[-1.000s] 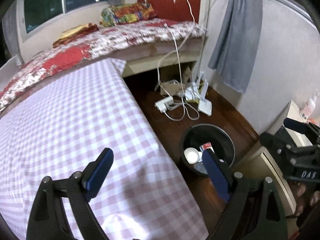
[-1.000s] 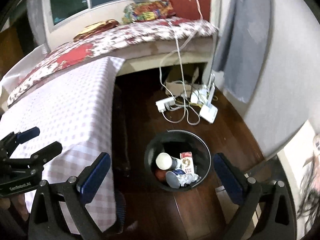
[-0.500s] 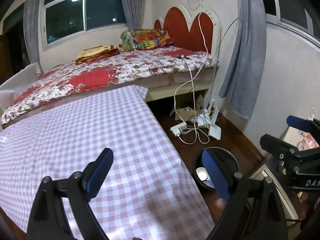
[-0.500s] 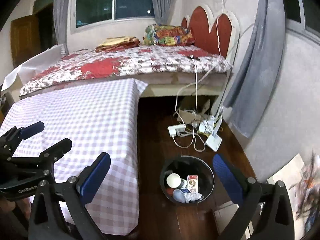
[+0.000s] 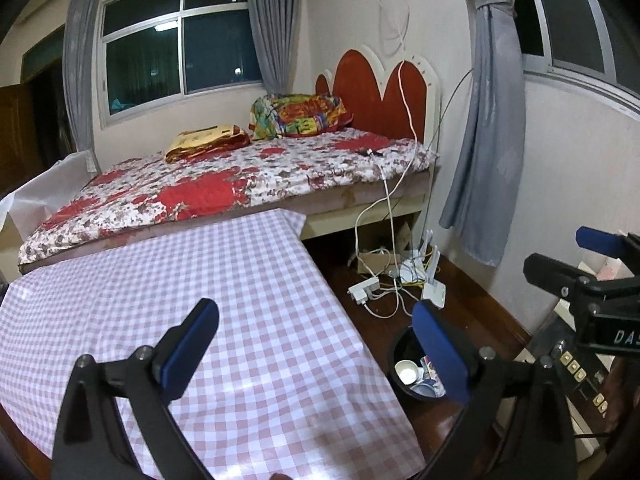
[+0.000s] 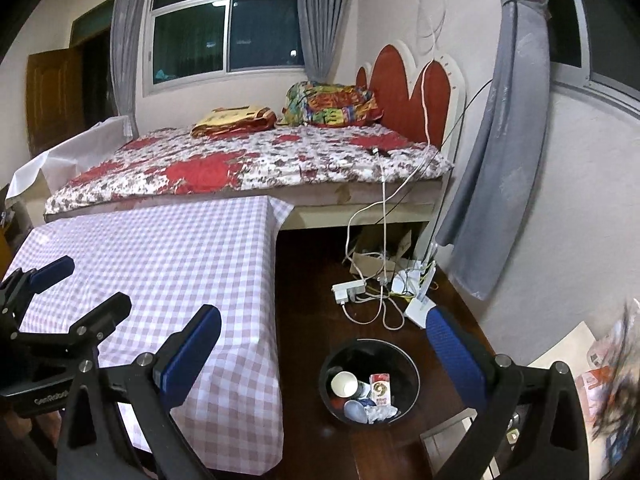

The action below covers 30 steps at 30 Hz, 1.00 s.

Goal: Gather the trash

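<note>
Left wrist view
- Left gripper (image 5: pixel 314 342): my jaws have just been opening and stand spread wide with nothing between the blue pads; I judge them released because the load is already dropped.
- Table (image 5: pixel 168 320): pink-and-white checked cloth, running from 9 o'clock to the middle; no trash visible on it.
- Bin (image 5: pixel 404 360): black, on the dark wood floor at 4 o'clock, half hidden behind my right-hand pad; it stands just beside the table corner, handy for dropping.
- Cup (image 5: pixel 406 371): white paper, lying inside the bin.
- Right gripper (image 5: pixel 560 254): seen side-on at 3 o'clock, well apart from mine.
- Bed (image 5: pixel 240 176): floral cover, 12 o'clock, beyond the table.

Right wrist view
- Right gripper (image 6: pixel 322 344): jaws slack and wide, gripping nothing, raised over the floor and looking down on the bin.
- Bin (image 6: pixel 412 364): 6 o'clock, between my pads but far below them.
- Trash: cup (image 6: pixel 345 383), red-and-white carton (image 6: pixel 379 390) and crumpled wrappers (image 6: pixel 372 412), all resting inside the bin.
- Power strip (image 6: pixel 349 291): white, with tangled cables, on the floor at 1 o'clock from the bin.
- Left gripper (image 6: pixel 82 286): at 9 o'clock, over the table.
- Progress: I judge collection to be done or nearly so.
</note>
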Available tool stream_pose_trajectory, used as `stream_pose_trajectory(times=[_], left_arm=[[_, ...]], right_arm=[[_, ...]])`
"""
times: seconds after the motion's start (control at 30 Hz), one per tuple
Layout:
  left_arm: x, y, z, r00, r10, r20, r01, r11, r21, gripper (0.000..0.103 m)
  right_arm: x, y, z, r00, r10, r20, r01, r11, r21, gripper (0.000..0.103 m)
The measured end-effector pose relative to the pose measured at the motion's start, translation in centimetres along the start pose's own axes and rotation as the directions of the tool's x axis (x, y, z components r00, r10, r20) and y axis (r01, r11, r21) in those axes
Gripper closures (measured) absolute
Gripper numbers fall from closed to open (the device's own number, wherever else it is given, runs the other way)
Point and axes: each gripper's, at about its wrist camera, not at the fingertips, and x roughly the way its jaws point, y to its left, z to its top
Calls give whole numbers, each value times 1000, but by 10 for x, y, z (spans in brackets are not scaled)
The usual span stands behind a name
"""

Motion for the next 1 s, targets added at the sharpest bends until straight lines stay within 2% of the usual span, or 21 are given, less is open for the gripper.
stream_pose_trajectory(times=[0.13, 1.0], left_arm=[[0, -3, 0, 1000, -9, 9, 9, 1000, 4, 0], [-9, -15, 0, 1000, -14, 10, 14, 1000, 28, 0]], right_arm=[[-2, -4, 0, 1000, -9, 3, 9, 1000, 8, 0], [0, -7, -3, 1000, -10, -1, 10, 1000, 17, 0]])
